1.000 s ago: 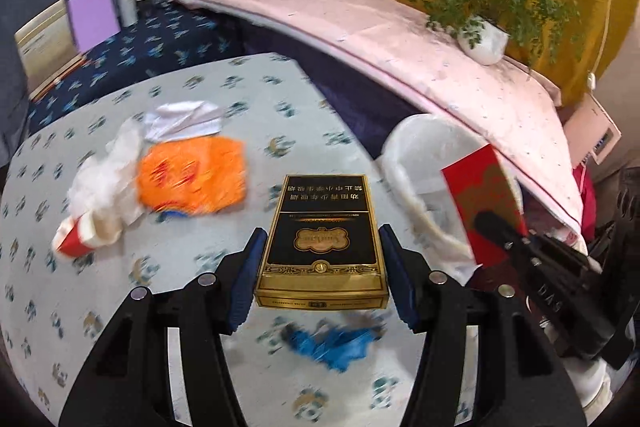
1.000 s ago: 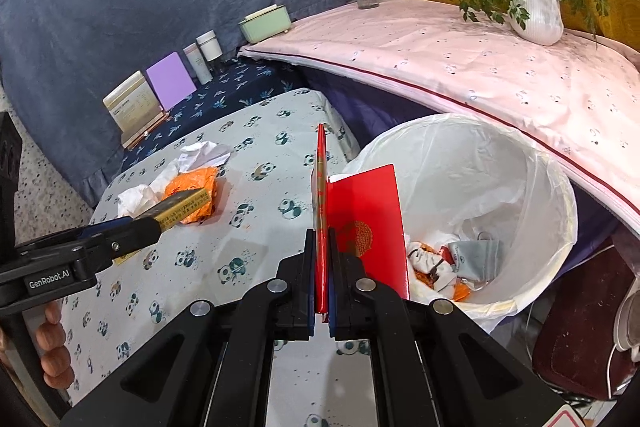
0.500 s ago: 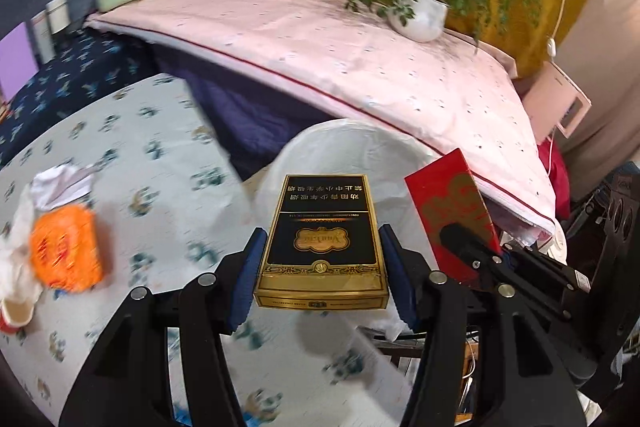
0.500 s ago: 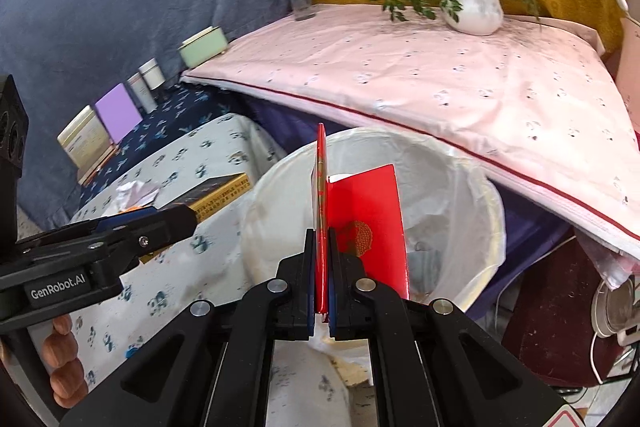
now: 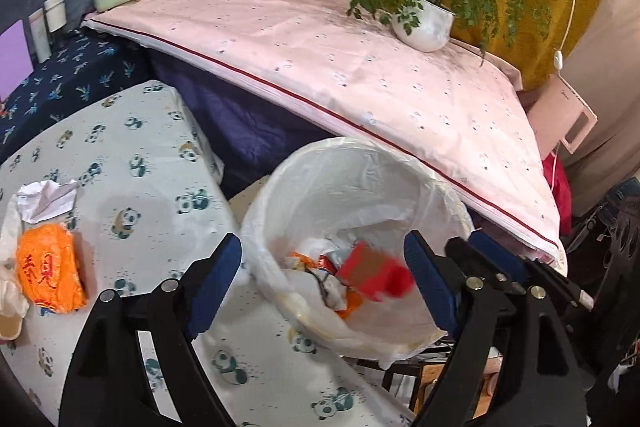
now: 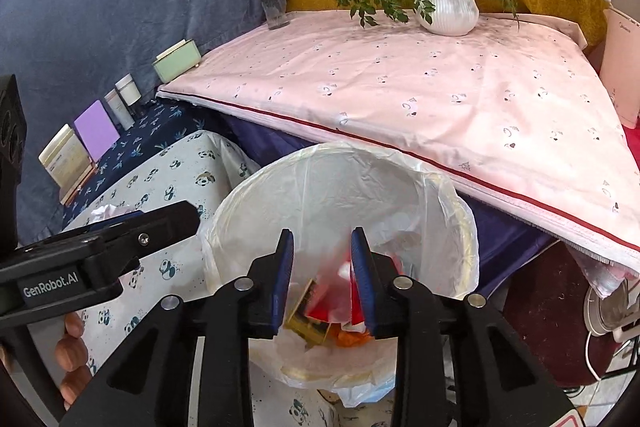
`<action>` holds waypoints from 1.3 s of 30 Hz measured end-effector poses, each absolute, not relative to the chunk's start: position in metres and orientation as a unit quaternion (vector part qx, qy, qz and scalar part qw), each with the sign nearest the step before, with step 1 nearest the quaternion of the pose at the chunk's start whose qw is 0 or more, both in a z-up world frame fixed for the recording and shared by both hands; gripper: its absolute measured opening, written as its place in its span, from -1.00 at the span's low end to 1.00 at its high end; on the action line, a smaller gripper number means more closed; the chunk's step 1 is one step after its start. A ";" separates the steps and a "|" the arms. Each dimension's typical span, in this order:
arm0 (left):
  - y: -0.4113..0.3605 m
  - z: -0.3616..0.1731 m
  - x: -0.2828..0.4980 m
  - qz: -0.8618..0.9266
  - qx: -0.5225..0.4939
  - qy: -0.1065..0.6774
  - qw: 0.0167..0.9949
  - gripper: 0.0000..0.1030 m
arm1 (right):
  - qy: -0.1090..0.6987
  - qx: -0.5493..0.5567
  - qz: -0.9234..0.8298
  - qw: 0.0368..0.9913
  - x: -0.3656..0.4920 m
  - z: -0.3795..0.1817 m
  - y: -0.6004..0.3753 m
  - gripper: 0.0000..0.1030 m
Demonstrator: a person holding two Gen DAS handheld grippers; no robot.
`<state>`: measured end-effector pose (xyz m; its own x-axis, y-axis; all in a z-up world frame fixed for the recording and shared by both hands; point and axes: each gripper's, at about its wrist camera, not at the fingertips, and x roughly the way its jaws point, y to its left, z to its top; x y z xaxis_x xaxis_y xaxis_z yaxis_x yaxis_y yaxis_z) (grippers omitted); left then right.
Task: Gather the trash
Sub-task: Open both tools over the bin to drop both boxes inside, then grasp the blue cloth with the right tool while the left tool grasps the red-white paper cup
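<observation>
Trash lies in the bin (image 5: 360, 187), a white bag-lined tub beside the panda table (image 5: 152, 187). A red box (image 5: 372, 273), blurry, sits in the bin at 5 o'clock in the left view. A gold box (image 6: 306, 315) lies in the bin too, between the right gripper's fingers in the right view. The left gripper (image 5: 324, 291) is wide open and holds nothing. The right gripper (image 6: 322, 283) is partly open and holds nothing. An orange wrapper (image 5: 48, 273) and crumpled paper (image 5: 44, 201) lie on the table at 9 o'clock, touching each other.
</observation>
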<state>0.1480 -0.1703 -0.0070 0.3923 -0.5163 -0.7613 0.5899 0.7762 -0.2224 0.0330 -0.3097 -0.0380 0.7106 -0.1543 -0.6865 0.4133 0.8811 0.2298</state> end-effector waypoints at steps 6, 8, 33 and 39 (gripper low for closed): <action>-0.136 -0.005 0.145 -0.299 0.050 0.430 0.850 0.61 | 0.341 0.183 -0.142 0.911 0.029 -0.028 -0.295 -0.33; -0.119 -0.005 0.143 -0.286 0.048 0.430 0.855 0.61 | 0.342 0.179 -0.130 0.913 0.027 -0.025 -0.284 -0.27; 0.052 -0.028 0.099 -0.144 0.028 0.453 0.879 0.61 | 0.446 0.102 0.055 0.887 0.017 -0.073 -0.099 -0.26; 0.084 -0.039 0.095 -0.116 0.015 0.465 0.877 0.62 | 0.463 0.091 0.064 0.879 0.022 -0.089 -0.079 -0.11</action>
<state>0.0946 0.0844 -0.0390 0.5397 -0.1899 -0.8202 0.2186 0.9724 -0.0813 0.0218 -0.0789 -0.0891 0.5634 0.1975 -0.8022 -0.0287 0.9751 0.2199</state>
